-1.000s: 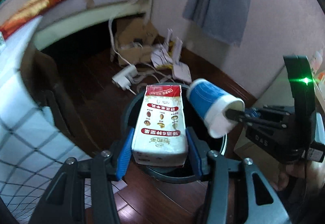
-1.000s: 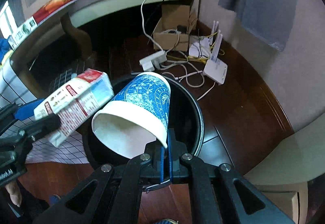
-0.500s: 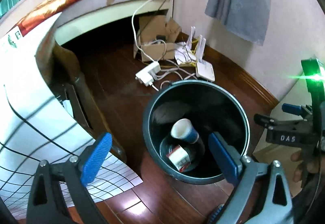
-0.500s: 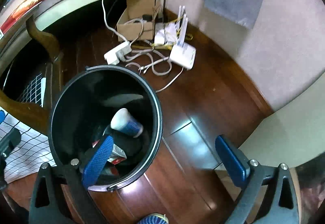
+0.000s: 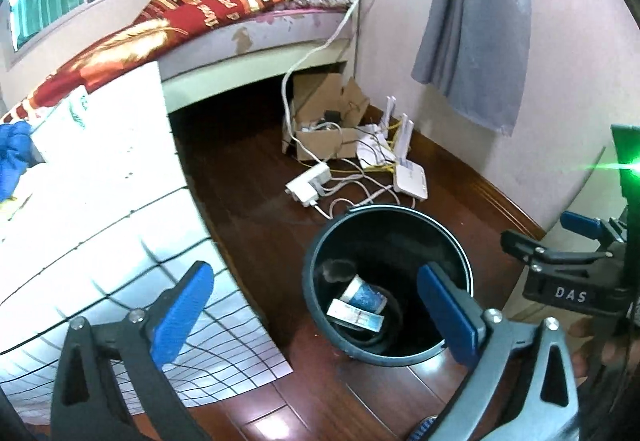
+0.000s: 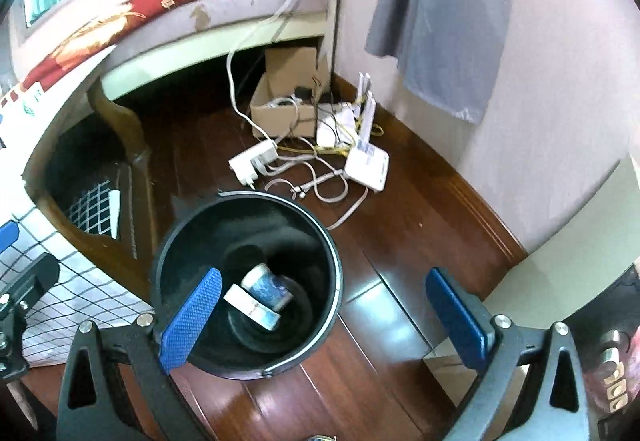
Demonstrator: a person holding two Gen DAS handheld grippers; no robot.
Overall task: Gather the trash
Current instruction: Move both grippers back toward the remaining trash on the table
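Note:
A black round trash bin [image 5: 316, 253] [image 6: 332, 253] stands on the dark wood floor. Inside it lie a blue paper cup [image 5: 365, 295] [image 6: 267, 288] and a white carton [image 5: 354, 317] [image 6: 251, 305], both on their sides at the bottom. My left gripper [image 5: 316, 307] is open and empty, raised above the bin's left side. My right gripper [image 6: 324, 315] is open and empty above the bin's right side; it also shows at the right edge of the left wrist view [image 5: 560, 257].
A table with a white checked cloth [image 5: 92, 209] [image 6: 60, 301] stands left of the bin. Behind the bin lie a power strip [image 5: 310, 185] [image 6: 254, 161], cables, a white router [image 5: 410, 177] [image 6: 368, 161] and a cardboard box [image 5: 324, 121] [image 6: 284, 105]. A bed [image 5: 240, 21] and wall lie beyond.
One second ago my left gripper held the carton and my right held the cup over the bin. Both opened, the items dropped into the bin, and both grippers have risen and pulled back.

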